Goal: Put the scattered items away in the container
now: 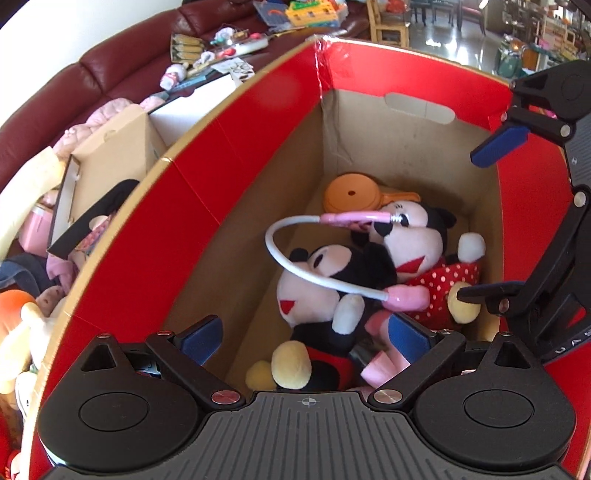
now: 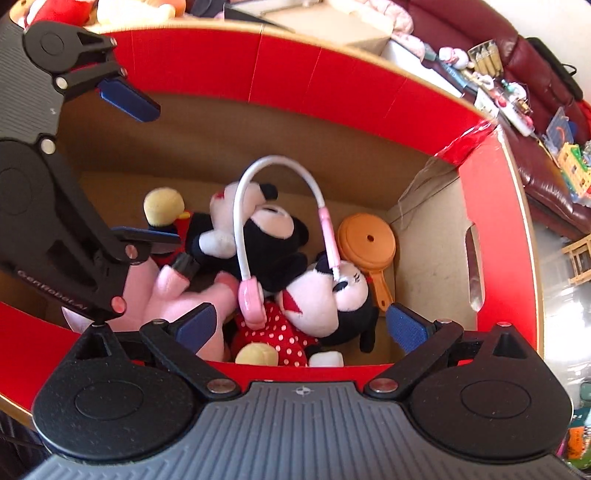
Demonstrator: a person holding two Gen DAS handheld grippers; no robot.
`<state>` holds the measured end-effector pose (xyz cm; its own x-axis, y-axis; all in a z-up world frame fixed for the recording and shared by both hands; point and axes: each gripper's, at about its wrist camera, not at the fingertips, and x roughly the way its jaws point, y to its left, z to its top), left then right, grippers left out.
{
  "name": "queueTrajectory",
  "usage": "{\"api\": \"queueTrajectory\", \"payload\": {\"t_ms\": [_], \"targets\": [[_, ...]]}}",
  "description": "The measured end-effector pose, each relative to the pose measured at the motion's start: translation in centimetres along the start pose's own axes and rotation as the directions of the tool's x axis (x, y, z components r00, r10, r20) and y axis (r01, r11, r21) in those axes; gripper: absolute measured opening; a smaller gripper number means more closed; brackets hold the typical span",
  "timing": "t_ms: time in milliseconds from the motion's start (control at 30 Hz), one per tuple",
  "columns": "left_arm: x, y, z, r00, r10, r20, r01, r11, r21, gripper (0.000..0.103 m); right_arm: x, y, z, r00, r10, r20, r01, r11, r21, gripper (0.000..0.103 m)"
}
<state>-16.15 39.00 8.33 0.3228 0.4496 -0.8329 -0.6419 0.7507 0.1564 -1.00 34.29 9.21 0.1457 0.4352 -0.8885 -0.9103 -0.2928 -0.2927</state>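
A red cardboard box [image 1: 229, 122] with a brown inside holds a Mickey plush [image 1: 325, 291], a Minnie plush [image 1: 432, 254], a pink-and-white toy headset [image 1: 295, 266], an orange toy pan [image 1: 351, 194] and a pink plush [image 1: 384, 363]. My left gripper [image 1: 306, 339] is open and empty over the box's near end. My right gripper [image 1: 484, 221] reaches in from the right, open. In the right wrist view the right gripper [image 2: 301, 326] is open and empty above Minnie [image 2: 325, 306], Mickey [image 2: 266, 236], the headset [image 2: 251, 295] and the pan [image 2: 365, 243]; the left gripper [image 2: 138, 170] is open.
A dark red sofa [image 1: 122, 55] behind the box carries several scattered toys and packets [image 1: 218, 48]. Cardboard boxes [image 1: 110, 155] and more plush toys [image 1: 22, 314] lie left of the red box. Wooden chairs [image 1: 388, 22] stand on a shiny floor at the back.
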Motion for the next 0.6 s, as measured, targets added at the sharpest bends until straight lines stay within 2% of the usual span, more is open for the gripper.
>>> {"api": "queueTrajectory", "payload": {"t_ms": [167, 367, 600], "targets": [[1.3, 0.2, -0.8, 0.997, -0.063, -0.039, 0.063, 0.998, -0.013, 0.101, 1.3, -0.2, -0.3, 0.999, -0.001, -0.051, 0.002, 1.000, 0.019, 0.099], [2.7, -0.2, -1.1, 0.996, -0.050, -0.067, 0.052, 0.999, 0.014, 0.101, 2.6, -0.9, -0.4, 0.994, -0.016, -0.109, 0.020, 0.999, 0.037, 0.099], [3.0, -0.4, -1.1, 0.996, -0.057, -0.070, 0.060, 0.997, 0.038, 0.101, 3.0, -1.0, -0.4, 0.992, -0.001, -0.123, 0.004, 1.000, 0.026, 0.099]]}}
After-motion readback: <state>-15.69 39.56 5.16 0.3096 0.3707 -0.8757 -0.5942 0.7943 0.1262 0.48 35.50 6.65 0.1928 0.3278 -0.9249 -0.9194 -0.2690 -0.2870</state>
